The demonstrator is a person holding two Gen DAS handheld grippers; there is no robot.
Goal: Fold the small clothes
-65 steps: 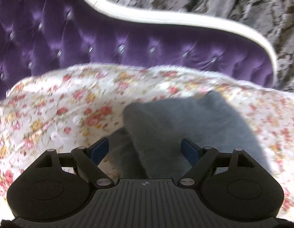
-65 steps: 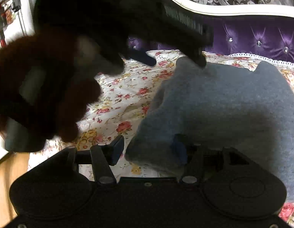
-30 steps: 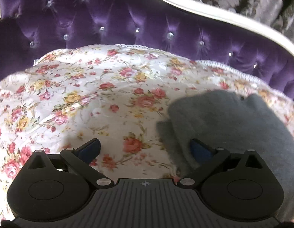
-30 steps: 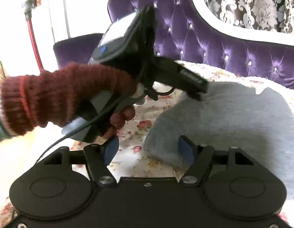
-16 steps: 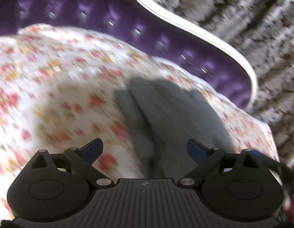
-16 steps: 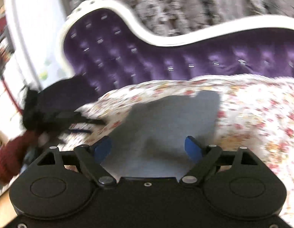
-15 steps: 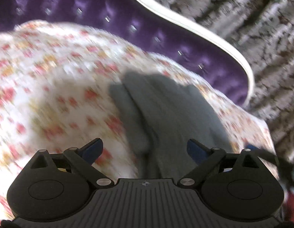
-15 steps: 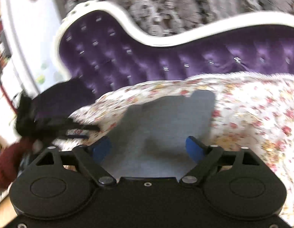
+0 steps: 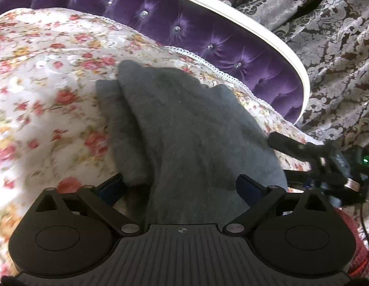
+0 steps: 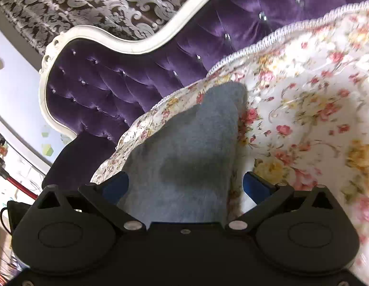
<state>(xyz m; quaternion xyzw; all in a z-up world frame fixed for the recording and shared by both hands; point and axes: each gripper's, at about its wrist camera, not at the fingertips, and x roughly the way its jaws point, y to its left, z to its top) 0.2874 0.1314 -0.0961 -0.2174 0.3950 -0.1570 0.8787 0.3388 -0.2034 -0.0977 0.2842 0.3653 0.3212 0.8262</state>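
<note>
Your folded garment (image 9: 184, 128) lies on the bedspread (image 9: 41, 76), headboard (image 9: 208, 38) behind, curtain (image 9: 327, 47) beyond.

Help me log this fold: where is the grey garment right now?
The grey garment lies on the floral cover near the purple headboard, between the open fingers of the left gripper and the right gripper.

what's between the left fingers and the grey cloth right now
Nothing visible. The left gripper is open, its fingers straddling the near edge of the grey cloth, which lies folded on the floral cover. The right gripper shows off to the side at the cloth's far edge, not in the left one's path.
</note>
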